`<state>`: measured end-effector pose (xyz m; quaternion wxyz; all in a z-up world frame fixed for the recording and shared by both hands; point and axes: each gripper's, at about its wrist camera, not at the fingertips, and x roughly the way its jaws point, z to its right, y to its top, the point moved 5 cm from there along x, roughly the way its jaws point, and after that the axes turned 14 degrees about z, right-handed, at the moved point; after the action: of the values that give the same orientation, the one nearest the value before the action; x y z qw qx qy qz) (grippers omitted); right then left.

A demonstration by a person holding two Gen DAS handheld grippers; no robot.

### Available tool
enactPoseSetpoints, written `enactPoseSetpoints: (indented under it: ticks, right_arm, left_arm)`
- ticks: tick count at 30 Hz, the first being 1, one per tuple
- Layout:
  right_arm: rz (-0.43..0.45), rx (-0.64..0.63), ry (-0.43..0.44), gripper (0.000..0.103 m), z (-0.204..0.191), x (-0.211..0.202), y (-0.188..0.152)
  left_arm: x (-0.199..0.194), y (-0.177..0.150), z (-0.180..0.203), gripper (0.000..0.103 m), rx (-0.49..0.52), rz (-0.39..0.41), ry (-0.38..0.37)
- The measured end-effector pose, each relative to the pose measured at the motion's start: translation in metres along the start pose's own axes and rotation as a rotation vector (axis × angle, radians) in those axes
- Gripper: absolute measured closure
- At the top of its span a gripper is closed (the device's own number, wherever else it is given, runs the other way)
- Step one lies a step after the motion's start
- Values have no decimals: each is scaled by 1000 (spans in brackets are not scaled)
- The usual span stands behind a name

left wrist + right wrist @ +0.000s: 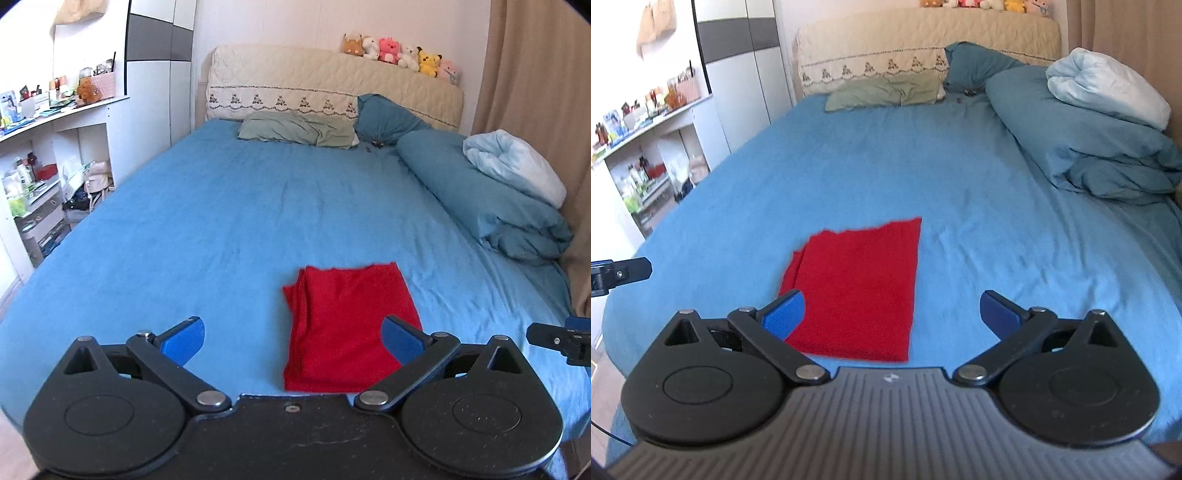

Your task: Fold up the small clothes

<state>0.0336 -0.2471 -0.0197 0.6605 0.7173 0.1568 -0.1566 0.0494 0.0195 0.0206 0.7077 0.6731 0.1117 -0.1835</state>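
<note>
A small red garment (343, 325) lies folded into a flat rectangle on the blue bedsheet (221, 221) near the bed's foot edge. It also shows in the right wrist view (857, 288). My left gripper (293, 341) is open and empty, hovering just short of the garment's near edge. My right gripper (892, 314) is open and empty, above the garment's near right corner. The right gripper's tip shows at the right edge of the left wrist view (561, 339), and the left gripper's tip at the left edge of the right wrist view (620, 275).
Pillows (299, 129) and a rolled blue duvet (480, 192) with a pale blanket (517, 162) lie at the head and right side. Plush toys (402, 51) line the headboard. Cluttered white shelves (55, 147) stand left of the bed, a curtain (535, 74) to the right.
</note>
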Motion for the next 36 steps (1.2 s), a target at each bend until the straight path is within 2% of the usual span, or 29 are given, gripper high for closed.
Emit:
enactPoseSetpoints:
  ticks: [8, 17, 36]
  right_arm:
    - [-53, -7, -62, 0, -6, -33, -38]
    - [-126, -18, -94, 0, -3, -29, -73]
    - [-134, -21, -106, 0, 0, -23, -75]
  left_arm:
    - [-24, -37, 13, 0, 86, -50, 23]
    - [-22, -73, 25, 0, 123, -124, -5]
    - [-20, -77, 31, 0, 126, -119, -3]
